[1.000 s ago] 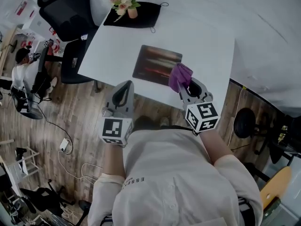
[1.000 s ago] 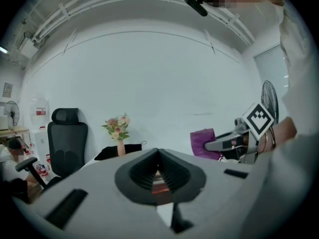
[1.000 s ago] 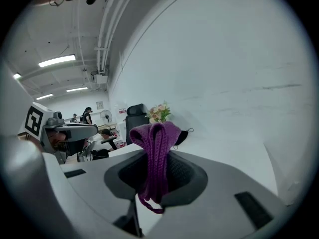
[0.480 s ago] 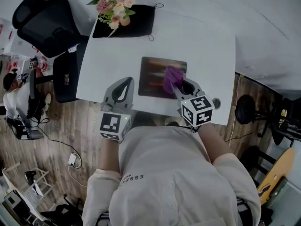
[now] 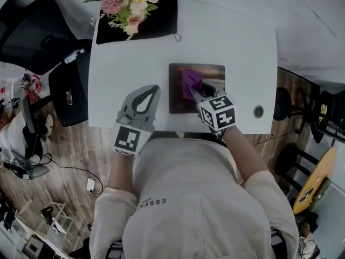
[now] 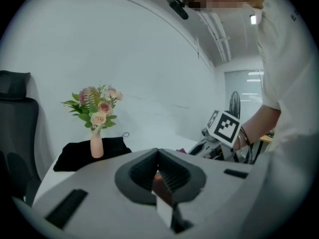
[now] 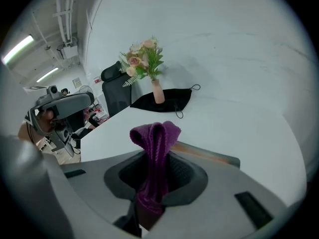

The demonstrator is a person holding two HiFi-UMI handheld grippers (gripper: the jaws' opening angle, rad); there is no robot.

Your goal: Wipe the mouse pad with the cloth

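A dark rectangular mouse pad point(image 5: 179, 94) with reddish streaks lies on the white table point(image 5: 135, 63), near its front edge. My right gripper point(image 5: 200, 93) is over the pad, shut on a purple cloth point(image 5: 191, 82) that bunches up past the jaws. In the right gripper view the cloth point(image 7: 154, 153) stands between the jaws, with the pad's edge point(image 7: 212, 156) just beyond. My left gripper point(image 5: 143, 102) hovers over the table left of the pad, its jaws closed with nothing between them. From the left gripper view, the right gripper point(image 6: 222, 133) shows to the right.
A pink vase of flowers point(image 5: 129, 7) stands on a black cloth point(image 5: 156, 18) at the table's far left. A black office chair point(image 5: 38, 31) is left of the table. A round grommet point(image 5: 259, 111) sits in the table's front right corner.
My right gripper has carried the purple cloth from the pad's near right corner onto the pad. The left gripper has moved forward over the table's front edge.
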